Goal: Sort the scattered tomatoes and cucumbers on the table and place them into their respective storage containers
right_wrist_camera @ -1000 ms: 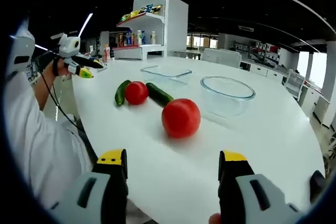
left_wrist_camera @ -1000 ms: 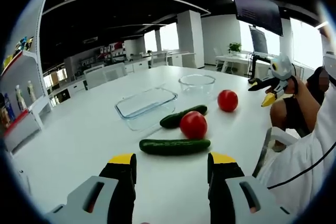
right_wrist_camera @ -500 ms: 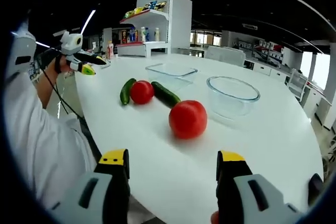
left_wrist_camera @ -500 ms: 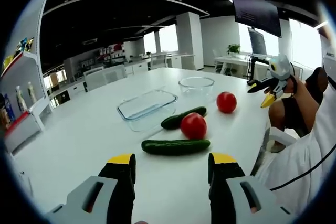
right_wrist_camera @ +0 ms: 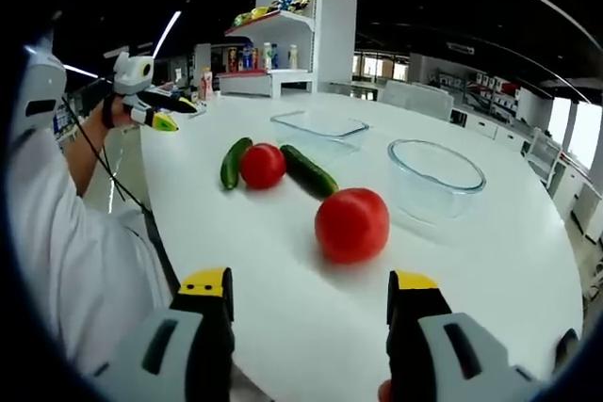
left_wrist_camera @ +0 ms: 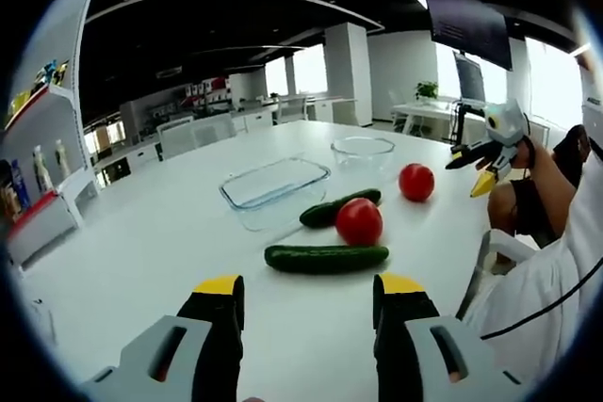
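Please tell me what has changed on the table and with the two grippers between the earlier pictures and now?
Nothing was gripped or released. Both views shifted a little, so the cameras moved, not the things. The left gripper and right gripper stay open and empty. The two tomatoes, the two cucumbers, the rectangular glass dish and the round glass bowl lie as before on the table.

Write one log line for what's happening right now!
left gripper: open, empty | right gripper: open, empty | tomatoes, cucumbers: on table | containers: empty
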`<state>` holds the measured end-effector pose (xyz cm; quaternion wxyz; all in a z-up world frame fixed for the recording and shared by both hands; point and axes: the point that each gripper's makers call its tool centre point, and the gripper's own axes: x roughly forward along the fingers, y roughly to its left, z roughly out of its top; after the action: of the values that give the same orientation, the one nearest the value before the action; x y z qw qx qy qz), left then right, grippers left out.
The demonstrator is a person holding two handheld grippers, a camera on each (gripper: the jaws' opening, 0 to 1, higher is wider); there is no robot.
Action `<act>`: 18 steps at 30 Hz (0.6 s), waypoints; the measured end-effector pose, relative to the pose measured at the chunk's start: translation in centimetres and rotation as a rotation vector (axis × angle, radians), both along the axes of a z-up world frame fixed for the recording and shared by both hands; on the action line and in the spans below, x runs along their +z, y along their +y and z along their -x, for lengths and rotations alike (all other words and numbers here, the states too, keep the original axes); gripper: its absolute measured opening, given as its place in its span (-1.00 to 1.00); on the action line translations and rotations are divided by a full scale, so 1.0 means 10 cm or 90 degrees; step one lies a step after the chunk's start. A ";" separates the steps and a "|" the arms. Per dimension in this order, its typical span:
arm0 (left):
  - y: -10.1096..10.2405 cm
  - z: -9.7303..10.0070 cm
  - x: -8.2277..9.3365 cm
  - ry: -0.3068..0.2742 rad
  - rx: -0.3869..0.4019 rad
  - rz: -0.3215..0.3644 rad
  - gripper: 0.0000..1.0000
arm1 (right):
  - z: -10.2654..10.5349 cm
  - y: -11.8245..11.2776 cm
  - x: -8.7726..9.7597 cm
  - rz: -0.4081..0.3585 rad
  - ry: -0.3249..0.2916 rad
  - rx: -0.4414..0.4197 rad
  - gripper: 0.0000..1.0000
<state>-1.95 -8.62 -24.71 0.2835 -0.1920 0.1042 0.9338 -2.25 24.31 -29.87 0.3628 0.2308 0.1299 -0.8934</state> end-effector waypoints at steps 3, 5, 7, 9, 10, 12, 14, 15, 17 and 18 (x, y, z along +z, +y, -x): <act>0.01 0.00 0.00 0.000 -0.001 0.006 0.09 | -0.01 0.06 -0.03 0.006 0.000 -0.009 0.27; 0.03 -0.01 0.01 -0.001 -0.003 0.011 0.08 | -0.02 0.09 -0.02 0.009 0.003 -0.015 0.27; 0.04 -0.02 0.02 0.002 -0.006 0.013 0.08 | -0.02 0.11 -0.02 0.015 0.005 -0.020 0.27; 0.05 -0.02 0.04 0.003 -0.007 0.014 0.08 | -0.01 0.13 -0.02 0.016 0.006 -0.029 0.25; 0.05 -0.02 0.04 0.005 -0.007 0.014 0.08 | -0.02 0.14 -0.02 0.017 0.005 -0.031 0.23; 0.06 -0.03 0.04 0.006 -0.008 0.014 0.08 | -0.03 0.15 -0.02 0.019 0.000 -0.032 0.21; 0.07 -0.03 0.04 0.005 -0.009 0.013 0.08 | -0.03 0.16 0.00 0.019 0.003 -0.033 0.21; 0.08 -0.04 0.04 0.005 -0.010 0.012 0.08 | -0.02 0.17 0.01 0.018 0.008 -0.036 0.21; 0.08 -0.04 0.04 0.005 -0.012 0.013 0.08 | 0.01 0.20 0.07 0.016 0.031 -0.042 0.21; 0.08 -0.04 0.04 0.005 -0.012 0.014 0.08 | 0.01 0.20 0.08 0.019 0.032 -0.043 0.21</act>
<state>-1.50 -7.79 -24.33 0.2900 -0.1902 0.1173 0.9306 -2.34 26.30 -29.09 0.3324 0.2068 0.1178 -0.9126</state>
